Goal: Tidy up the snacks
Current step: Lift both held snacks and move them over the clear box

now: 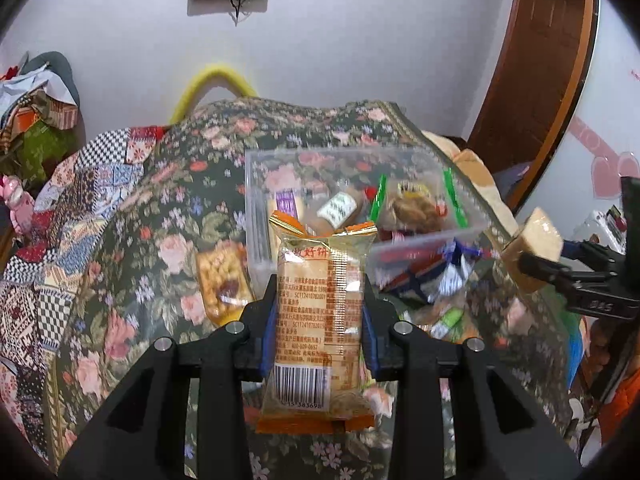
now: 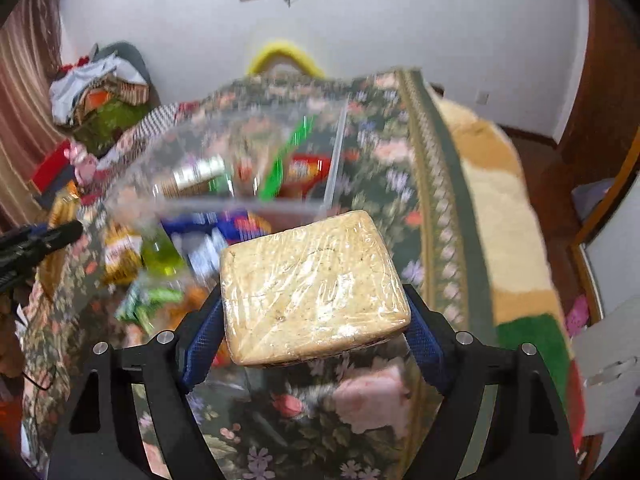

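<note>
Left gripper [image 1: 320, 312] clamped on orange biscuit packet [image 1: 320, 312], packet upright between blue pads, lifted just short of clear plastic bin [image 1: 420, 242]. Right gripper [image 2: 316, 316] clamped on film-wrapped pale cake block [image 2: 314, 288], held right of bin, near its front corner. Bin sits on floral cloth [image 1: 160, 220], several snacks inside. Loose snack packets [image 1: 432, 280] lie on cloth beside bin front. One nut bar [image 1: 222, 280] left of bin.

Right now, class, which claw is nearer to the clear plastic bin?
Hard to call. The left claw sits just before the clear plastic bin; the right claw hangs at its right front corner.
</note>
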`<move>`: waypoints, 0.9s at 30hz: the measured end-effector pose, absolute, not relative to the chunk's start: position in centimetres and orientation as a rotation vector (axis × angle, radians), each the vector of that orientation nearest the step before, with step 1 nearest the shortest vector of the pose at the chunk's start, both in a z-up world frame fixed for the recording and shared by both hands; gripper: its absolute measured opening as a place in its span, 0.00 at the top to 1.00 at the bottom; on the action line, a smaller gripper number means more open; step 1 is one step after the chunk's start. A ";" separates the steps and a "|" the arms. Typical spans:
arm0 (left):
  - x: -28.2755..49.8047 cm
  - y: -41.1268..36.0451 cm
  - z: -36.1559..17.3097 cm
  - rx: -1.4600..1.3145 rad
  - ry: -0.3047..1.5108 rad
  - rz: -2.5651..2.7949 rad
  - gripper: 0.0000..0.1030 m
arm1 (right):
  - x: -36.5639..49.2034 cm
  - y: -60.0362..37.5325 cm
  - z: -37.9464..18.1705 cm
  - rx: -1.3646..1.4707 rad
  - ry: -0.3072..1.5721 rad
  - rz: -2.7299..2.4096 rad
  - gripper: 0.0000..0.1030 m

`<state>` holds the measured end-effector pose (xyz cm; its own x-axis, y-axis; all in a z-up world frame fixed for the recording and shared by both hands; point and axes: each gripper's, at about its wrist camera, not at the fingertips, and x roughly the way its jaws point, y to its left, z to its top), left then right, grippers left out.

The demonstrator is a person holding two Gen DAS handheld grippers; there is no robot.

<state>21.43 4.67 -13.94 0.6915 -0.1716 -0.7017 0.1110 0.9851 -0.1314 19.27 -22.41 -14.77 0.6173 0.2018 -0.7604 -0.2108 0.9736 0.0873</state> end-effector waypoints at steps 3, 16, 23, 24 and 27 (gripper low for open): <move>22.4 4.7 -12.7 -0.085 0.763 -0.151 0.67 | 19.7 -22.1 -12.8 -0.002 0.822 0.248 0.23; 27.5 4.1 -10.5 -0.092 0.707 -0.149 0.67 | 24.0 -18.0 -9.6 -0.005 0.731 0.306 0.22; 31.5 4.1 -12.0 -0.087 0.743 -0.135 0.67 | 27.8 -16.5 -11.1 -0.024 0.772 0.299 0.22; 32.2 4.2 -12.4 -0.082 0.752 -0.129 0.67 | 28.2 -16.4 -11.2 -0.028 0.779 0.297 0.22; 33.8 4.4 -13.5 -0.077 0.785 -0.119 0.67 | 29.7 -15.7 -12.2 -0.042 0.806 0.294 0.22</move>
